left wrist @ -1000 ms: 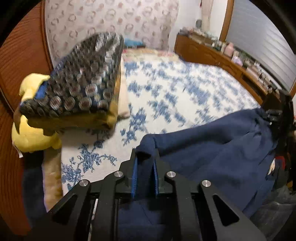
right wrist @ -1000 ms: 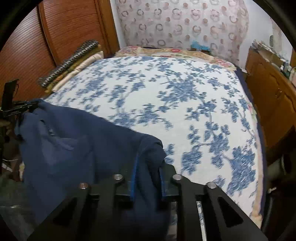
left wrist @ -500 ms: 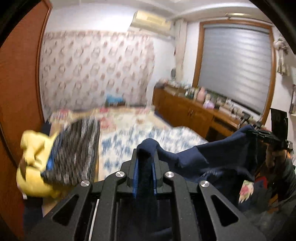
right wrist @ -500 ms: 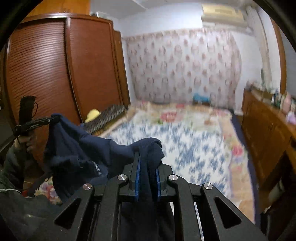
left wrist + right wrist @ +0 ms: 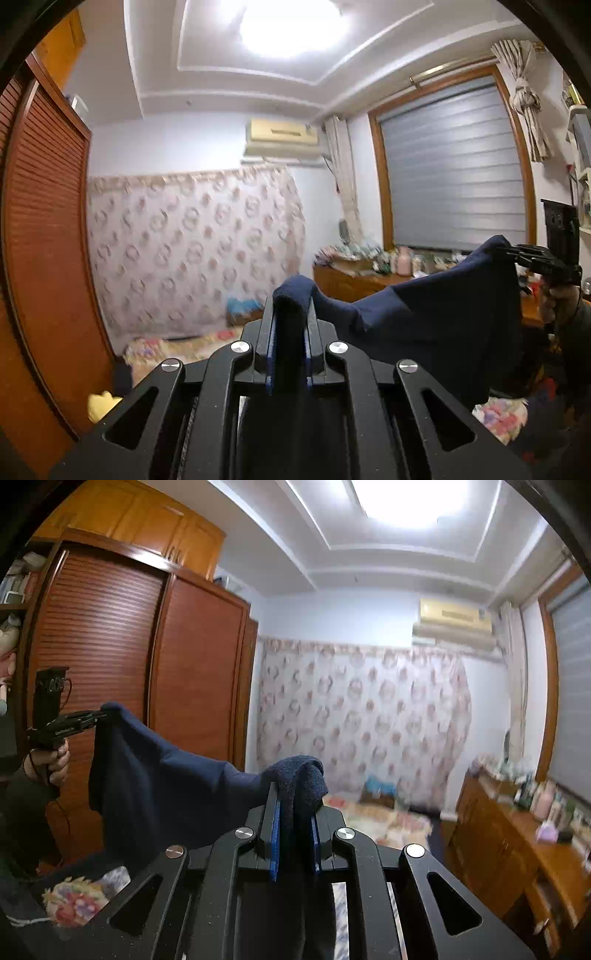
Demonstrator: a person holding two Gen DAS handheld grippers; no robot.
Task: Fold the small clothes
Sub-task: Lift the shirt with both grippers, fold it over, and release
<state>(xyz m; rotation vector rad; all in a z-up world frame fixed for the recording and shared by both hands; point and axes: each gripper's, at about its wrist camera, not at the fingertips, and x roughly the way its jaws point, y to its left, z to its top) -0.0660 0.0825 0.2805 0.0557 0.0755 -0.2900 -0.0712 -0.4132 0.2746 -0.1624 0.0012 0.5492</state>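
A dark navy garment [image 5: 436, 317] hangs stretched in the air between my two grippers. My left gripper [image 5: 290, 325] is shut on one bunched corner of it. My right gripper [image 5: 295, 812] is shut on the other corner [image 5: 301, 775]. The cloth [image 5: 155, 775] sags between them and drops out of view below. In the left wrist view the right gripper [image 5: 532, 254] shows at the far right, pinching the cloth. In the right wrist view the left gripper [image 5: 70, 723] shows at the far left, doing the same. Both are raised high and point across the room.
A wooden louvred wardrobe [image 5: 110, 664] stands on the left. The bed's far end [image 5: 376, 816] lies low ahead, below a patterned curtain [image 5: 192, 251]. A cluttered wooden dresser [image 5: 517, 834] runs along the right under a shuttered window [image 5: 454, 166]. A yellow item [image 5: 99, 404] sits low left.
Both grippers have risen and tilted up, lifting the navy garment off the bed. The bed has dropped nearly out of view and the ceiling shows. The grip on both corners is unchanged.
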